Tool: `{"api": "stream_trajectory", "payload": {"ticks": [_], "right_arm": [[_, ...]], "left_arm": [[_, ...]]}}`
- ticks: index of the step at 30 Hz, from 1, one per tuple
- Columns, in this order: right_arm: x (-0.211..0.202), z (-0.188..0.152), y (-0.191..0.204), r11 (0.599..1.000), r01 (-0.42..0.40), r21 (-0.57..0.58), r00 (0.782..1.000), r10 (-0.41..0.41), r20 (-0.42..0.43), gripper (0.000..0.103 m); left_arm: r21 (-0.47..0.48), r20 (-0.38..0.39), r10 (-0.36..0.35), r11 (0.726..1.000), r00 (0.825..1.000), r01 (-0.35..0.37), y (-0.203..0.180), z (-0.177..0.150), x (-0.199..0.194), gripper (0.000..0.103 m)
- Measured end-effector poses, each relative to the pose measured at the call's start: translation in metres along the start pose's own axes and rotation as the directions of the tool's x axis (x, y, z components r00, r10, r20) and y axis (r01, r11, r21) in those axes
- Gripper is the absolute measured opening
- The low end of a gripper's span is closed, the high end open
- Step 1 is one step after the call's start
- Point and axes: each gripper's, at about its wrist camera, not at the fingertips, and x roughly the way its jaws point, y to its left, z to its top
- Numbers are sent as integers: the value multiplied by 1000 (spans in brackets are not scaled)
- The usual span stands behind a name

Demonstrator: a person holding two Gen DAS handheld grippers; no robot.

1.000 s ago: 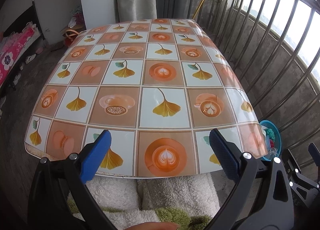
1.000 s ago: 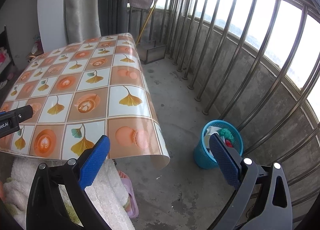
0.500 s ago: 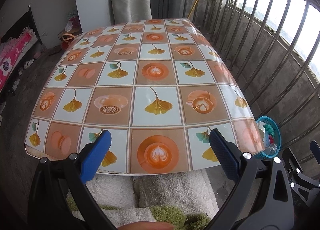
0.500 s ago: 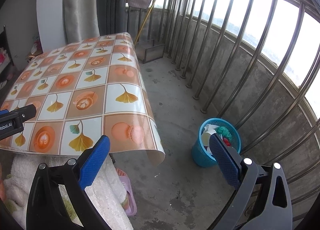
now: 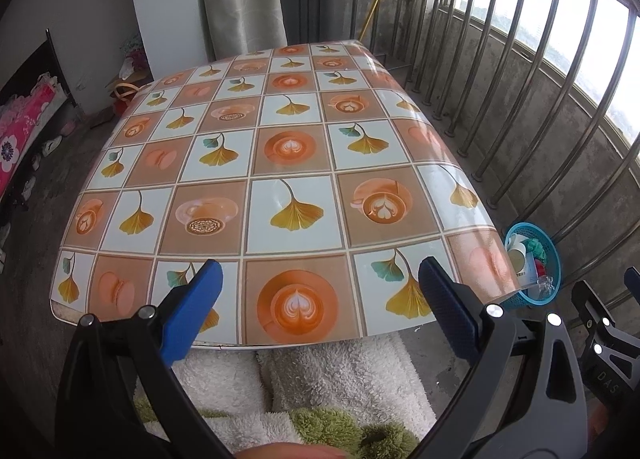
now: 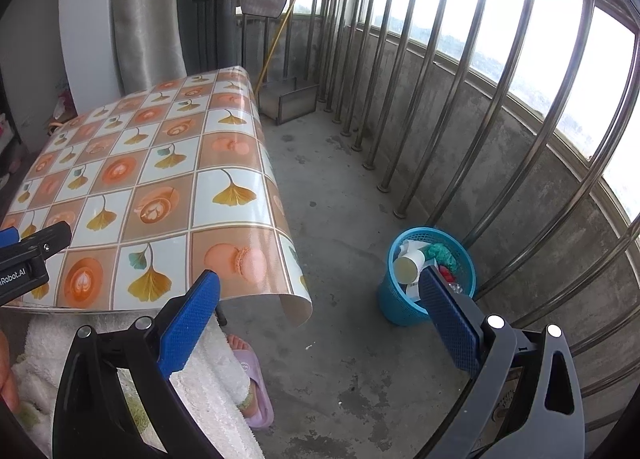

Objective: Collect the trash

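A blue mesh waste basket [image 6: 404, 303] stands on the concrete floor by the railing, right of the table; it holds a paper cup, white scraps, and green and red pieces. It also shows in the left wrist view [image 5: 554, 255]. My left gripper [image 5: 318, 311] is open and empty over the table's near edge. My right gripper [image 6: 318, 313] is open and empty above the floor, with the basket just behind its right finger. The table [image 5: 288, 163] has an orange and white patterned cloth with nothing on it.
A metal railing [image 6: 460, 107] with a low concrete wall runs along the right. The tablecloth corner [image 6: 298, 299] hangs off the table. My lap in a white fluffy robe [image 5: 320, 379] and a foot in a purple slipper [image 6: 256, 391] are below. A metal box [image 6: 288, 103] sits at the back.
Both grippers have shifted a little; the table and basket sit slightly lower and further left in view. Both stay open and empty.
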Motion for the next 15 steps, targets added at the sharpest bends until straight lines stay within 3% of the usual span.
{"api": "stream_trajectory", "payload": {"ticks": [15], "right_arm": [[2,7,-7,1000,6,19,1000,-6,1,97]], "left_arm": [[40,-4,-12,999,1000,12,-9,3,3,94]]}}
